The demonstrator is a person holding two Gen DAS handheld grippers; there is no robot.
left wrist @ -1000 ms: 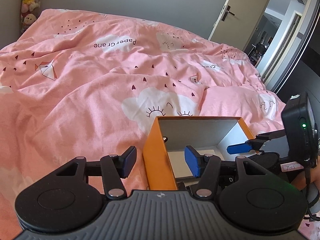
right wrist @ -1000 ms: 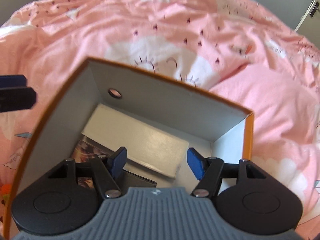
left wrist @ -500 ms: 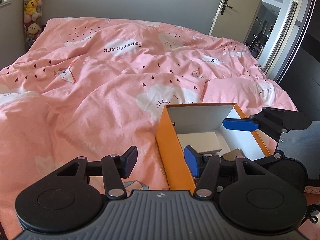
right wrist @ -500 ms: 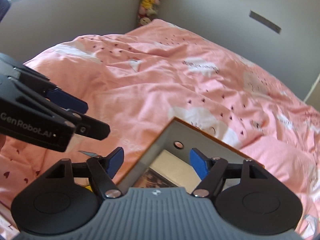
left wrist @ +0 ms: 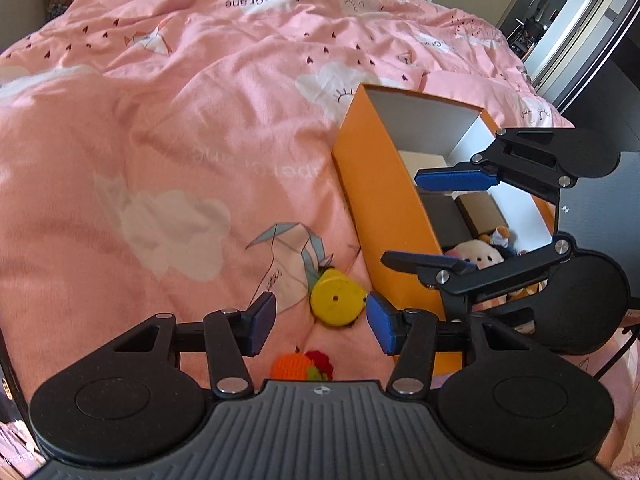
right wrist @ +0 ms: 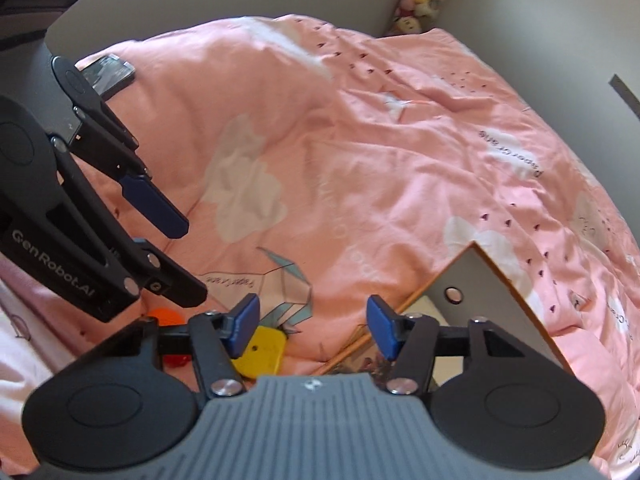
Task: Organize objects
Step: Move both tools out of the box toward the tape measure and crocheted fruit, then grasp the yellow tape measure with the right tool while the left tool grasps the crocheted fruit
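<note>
Pink cotton, printed with white clouds and folded-paper cranes, covers the bed [left wrist: 168, 128] in soft rumpled folds ahead of both sets of fingers. An orange cardboard box [left wrist: 384, 200], rectangular with a pale grey inside, sits on the quilt just right of the left gripper's [left wrist: 320, 322] right finger; in the right wrist view its near corner [right wrist: 472, 276], pierced by a round hole, lies ahead of the right gripper's [right wrist: 312, 326] right finger. A plush toy [left wrist: 478, 254], pale and fuzzy, lies in the box among flat dark items. Both grippers stand wide apart at the pads and hold nothing. A yellow toy [left wrist: 336, 303], smooth, rounded plastic with a small hole, rests on the quilt between the left gripper's fingers, nearer the right one, close beside the box wall. Nearer the left gripper's body lies an orange and red knitted toy [left wrist: 302, 366], woolly and partly hidden.
</note>
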